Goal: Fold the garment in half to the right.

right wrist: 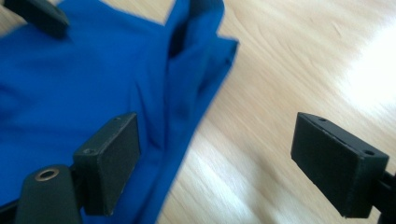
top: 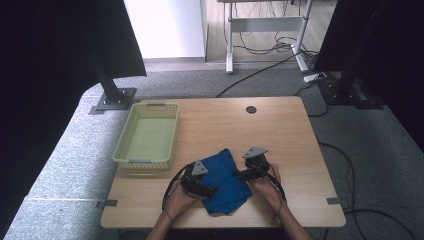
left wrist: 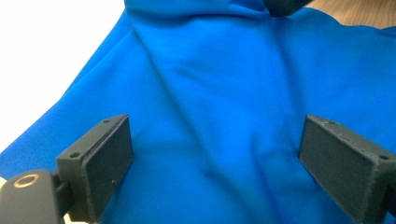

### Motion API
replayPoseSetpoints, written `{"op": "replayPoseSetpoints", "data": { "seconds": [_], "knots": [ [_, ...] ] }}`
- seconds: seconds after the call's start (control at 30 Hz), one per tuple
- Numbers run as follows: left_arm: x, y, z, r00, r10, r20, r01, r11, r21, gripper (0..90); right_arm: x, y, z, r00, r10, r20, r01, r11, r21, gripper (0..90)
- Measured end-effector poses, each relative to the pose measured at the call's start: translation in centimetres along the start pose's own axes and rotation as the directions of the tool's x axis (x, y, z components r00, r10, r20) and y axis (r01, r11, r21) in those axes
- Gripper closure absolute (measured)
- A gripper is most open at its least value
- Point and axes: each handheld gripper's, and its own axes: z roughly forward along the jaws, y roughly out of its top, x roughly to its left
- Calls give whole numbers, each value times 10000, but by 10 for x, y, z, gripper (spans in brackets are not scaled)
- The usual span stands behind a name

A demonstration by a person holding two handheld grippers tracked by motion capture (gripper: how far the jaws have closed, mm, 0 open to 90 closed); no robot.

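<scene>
Both spread grippers flank blue cloth (top: 226, 181), left gripper (top: 205, 190) over it

No readable text, label, brand, number or sign appears on anything here.

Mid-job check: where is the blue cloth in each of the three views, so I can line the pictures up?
High view: the blue cloth lies at the table's near edge, between both grippers.
Left gripper view: cloth spreads under and beyond the open jaws.
Right gripper view: cloth covers the left half, its edge by the left jaw.
Shared landmark: the wooden tabletop.
</scene>
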Motion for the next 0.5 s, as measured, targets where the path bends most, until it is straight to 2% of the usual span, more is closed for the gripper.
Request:
{"op": "replayPoseSetpoints", "data": {
  "seconds": [0.13, 0.23, 0.3, 0.33, 0.37, 0.43, 0.5],
  "knots": [
    [0, 0, 0, 10000, 4, -15, -4, 10000, -2, 96, 2, 14, 7, 9998, 81, -201, -88, 9993, -364, 151],
    [0, 0, 0, 10000, 8, -24, -8, 10000, -3, 96, 3, 23, 16, 9998, -95, -165, 88, 9992, -387, 151],
    [0, 0, 0, 10000, 0, -38, 0, 10000, -8, 96, 0, 26, 20, 9997, -173, 198, 178, 9996, -239, 151],
    [-1, 0, 0, 10000, -6, -42, 6, 10000, -12, 96, -5, 27, 22, 9981, -126, 607, 128, 9999, -40, 151],
    [-1, 0, 0, 10000, -6, -43, 6, 10000, -12, 96, -8, 27, 22, 9970, -35, 777, 28, 10000, 88, 151],
    [0, 0, 0, 10000, -14, -40, 14, 10000, -11, 96, -16, 25, 23, 9961, 260, 838, -286, 9992, 293, 151],
    [0, 0, 0, 10000, -14, -40, 14, 10000, -13, 96, -17, 24, 22, 9966, 187, 797, -213, 9993, 319, 154]
  ]
}}
